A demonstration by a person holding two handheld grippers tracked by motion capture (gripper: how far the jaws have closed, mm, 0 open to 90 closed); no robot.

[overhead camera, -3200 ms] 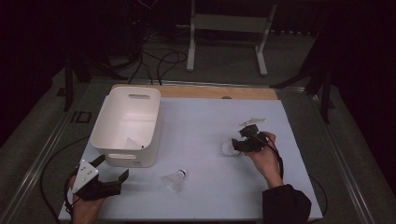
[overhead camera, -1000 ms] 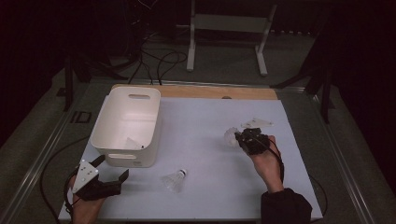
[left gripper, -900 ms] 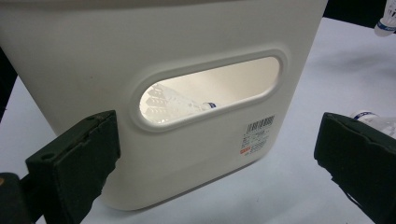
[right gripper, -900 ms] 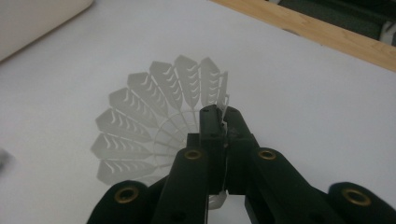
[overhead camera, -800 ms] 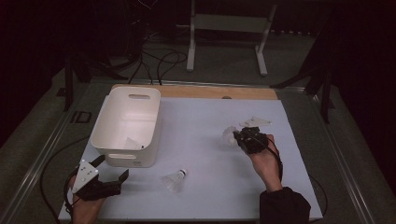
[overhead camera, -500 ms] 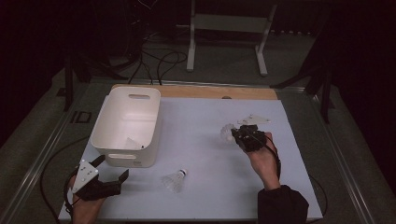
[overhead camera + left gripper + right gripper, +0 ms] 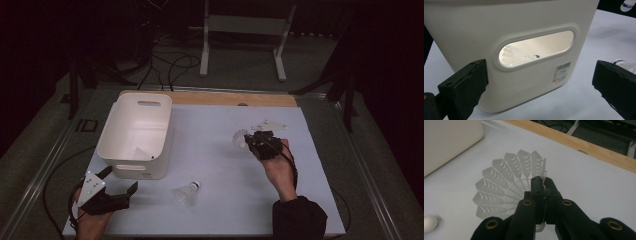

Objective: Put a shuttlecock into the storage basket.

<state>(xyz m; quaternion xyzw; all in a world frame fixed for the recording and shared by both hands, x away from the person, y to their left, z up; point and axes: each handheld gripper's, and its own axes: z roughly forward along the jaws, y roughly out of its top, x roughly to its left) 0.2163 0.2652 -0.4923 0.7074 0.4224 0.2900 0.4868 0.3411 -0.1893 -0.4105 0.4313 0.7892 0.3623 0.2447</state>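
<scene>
My right gripper (image 7: pixel 251 142) is shut on the skirt rim of a white shuttlecock (image 7: pixel 240 139), right of the table's middle. In the right gripper view the jaws pinch the feathered skirt (image 7: pixel 506 185) at its edge, just over the white tabletop, with the gripper (image 7: pixel 541 183) closed tight. A second shuttlecock (image 7: pixel 186 193) lies on the table near the front. My left gripper (image 7: pixel 120 181) rests open at the front left, facing the white bin (image 7: pixel 112 150). Its jaws stand wide apart before the bin's handle slot (image 7: pixel 536 47), through which a third shuttlecock (image 7: pixel 516 53) shows inside.
Another shuttlecock (image 7: pixel 270 125) lies just beyond my right gripper. A wooden strip (image 7: pixel 210 97) runs along the table's far edge. A metal stand (image 7: pixel 240 30) and cables sit on the floor behind the table.
My right gripper has closed on the shuttlecock and moved it slightly away from the person and leftward. The left gripper has not moved.
</scene>
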